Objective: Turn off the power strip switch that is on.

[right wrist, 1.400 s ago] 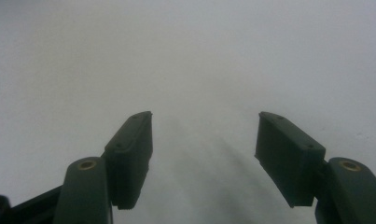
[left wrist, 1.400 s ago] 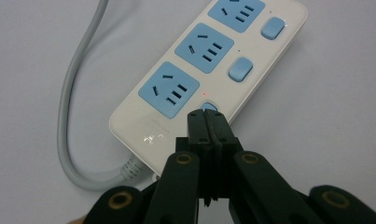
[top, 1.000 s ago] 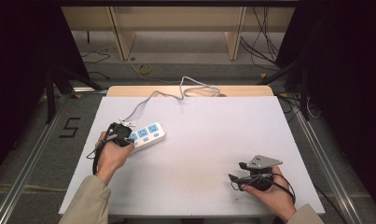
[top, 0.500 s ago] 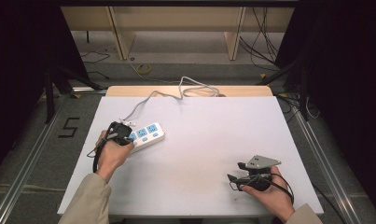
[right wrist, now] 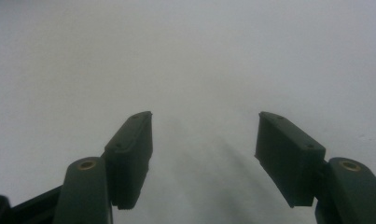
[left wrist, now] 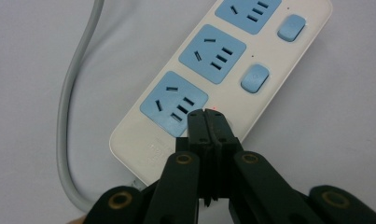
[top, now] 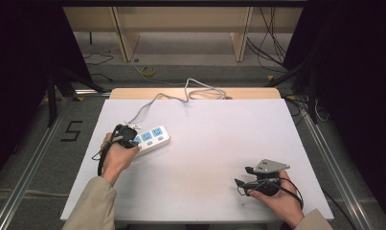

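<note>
A white power strip (top: 152,139) with three blue sockets and grey switches lies at the table's left. In the left gripper view the power strip (left wrist: 218,74) runs diagonally, its grey cord (left wrist: 69,116) curving down the left. My left gripper (left wrist: 207,113) is shut, its joined tips resting on the strip's end beside the nearest socket, by a small red light. From above, the left gripper (top: 125,135) sits at the strip's near end. My right gripper (top: 245,176) rests low at the front right, pointing left. Its jaws stand open in the right gripper view (right wrist: 204,135) over bare table.
The white table top (top: 219,143) stretches between both hands. The strip's grey cord (top: 190,91) loops over the far edge onto a wooden board. Dark frames and floor cables surround the table; a metal rail (top: 329,158) runs along the right side.
</note>
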A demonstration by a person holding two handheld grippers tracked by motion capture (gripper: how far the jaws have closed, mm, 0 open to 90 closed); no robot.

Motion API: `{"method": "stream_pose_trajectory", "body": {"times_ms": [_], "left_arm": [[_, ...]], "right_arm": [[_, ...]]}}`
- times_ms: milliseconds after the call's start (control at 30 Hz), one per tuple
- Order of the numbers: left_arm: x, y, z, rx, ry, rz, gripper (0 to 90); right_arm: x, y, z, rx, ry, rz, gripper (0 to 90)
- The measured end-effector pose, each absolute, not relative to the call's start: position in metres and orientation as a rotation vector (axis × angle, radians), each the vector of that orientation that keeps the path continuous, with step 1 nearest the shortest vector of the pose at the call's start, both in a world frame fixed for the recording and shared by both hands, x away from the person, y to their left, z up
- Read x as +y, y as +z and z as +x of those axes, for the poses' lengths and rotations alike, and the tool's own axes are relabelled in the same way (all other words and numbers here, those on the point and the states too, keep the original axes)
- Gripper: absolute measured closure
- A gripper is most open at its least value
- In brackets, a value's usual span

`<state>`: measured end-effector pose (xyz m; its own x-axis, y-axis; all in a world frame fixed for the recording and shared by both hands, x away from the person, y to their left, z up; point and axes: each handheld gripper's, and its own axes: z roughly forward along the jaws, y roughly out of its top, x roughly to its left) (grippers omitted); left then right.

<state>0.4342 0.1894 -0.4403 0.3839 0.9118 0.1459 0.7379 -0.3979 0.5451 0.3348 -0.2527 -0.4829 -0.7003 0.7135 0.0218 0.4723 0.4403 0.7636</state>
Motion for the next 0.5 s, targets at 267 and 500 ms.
{"method": "stream_pose_trajectory", "body": {"times_ms": [267, 500], "left_arm": [[0.189, -0.4428, 0.437, 1.433, 0.602, 2.267, 89.7], [0.1898, -0.4442, 0.4392, 1.435, 0.592, 2.273, 89.7]], "right_arm": [[-0.2529, -0.483, 0.3351, 2.39, 1.127, 1.022, 37.2], [-0.2528, -0.4829, 0.3353, 2.39, 1.129, 1.024, 37.2]]}}
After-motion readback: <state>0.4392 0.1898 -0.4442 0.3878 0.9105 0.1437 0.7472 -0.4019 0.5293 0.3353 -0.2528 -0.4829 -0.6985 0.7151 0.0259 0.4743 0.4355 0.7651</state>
